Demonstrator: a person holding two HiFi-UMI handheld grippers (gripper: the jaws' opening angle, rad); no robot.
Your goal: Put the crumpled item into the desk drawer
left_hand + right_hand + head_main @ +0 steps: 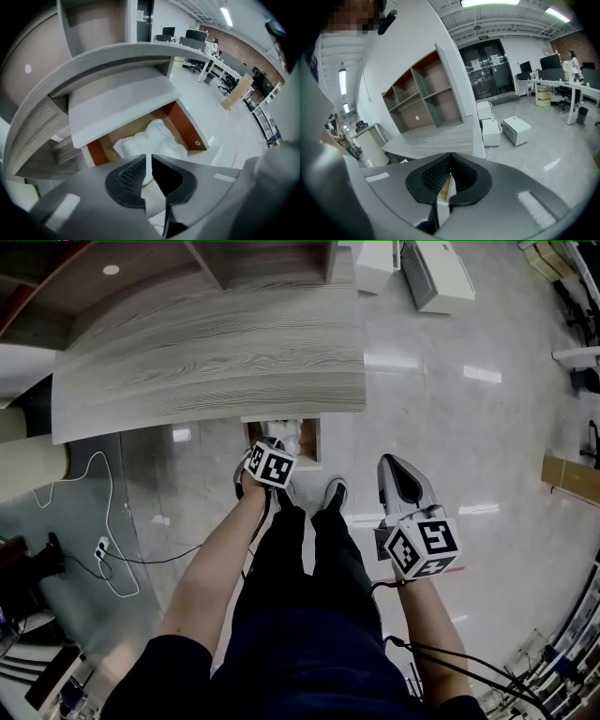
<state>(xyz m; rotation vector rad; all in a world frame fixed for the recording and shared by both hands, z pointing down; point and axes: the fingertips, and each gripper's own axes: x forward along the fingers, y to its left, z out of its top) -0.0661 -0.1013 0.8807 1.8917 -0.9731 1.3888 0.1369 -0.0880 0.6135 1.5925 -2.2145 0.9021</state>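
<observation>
Looks like white paper or thin wrap, this crumpled item point(150, 140): pale, matte, bunched into soft peaks and creases, with no flat face anywhere. Lies inside the open drawer point(185, 123), at the centre of the left gripper view, on the tan floor between the reddish-brown side walls and just under the front edge of the grey wood-grain desk point(216, 352). Shows in the head view as a white patch below the middle of that desk edge. Probably weighs next to nothing, gives under any squeeze and puffs back out a little, so hardly at risk of breaking, more of snagging or clinging to a pad. Best taken by a raised fold near the top, not around the whole bulk. Note the left tongs point(149, 165) closed down to a narrow slit, with a thin white fold of the item standing in that slit, apparently pinched while the bulk rests in the drawer. Note the right tongs point(450, 171), at the right of the head view and well apart from the drawer, pressed together at the pad tips with nothing between.
</observation>
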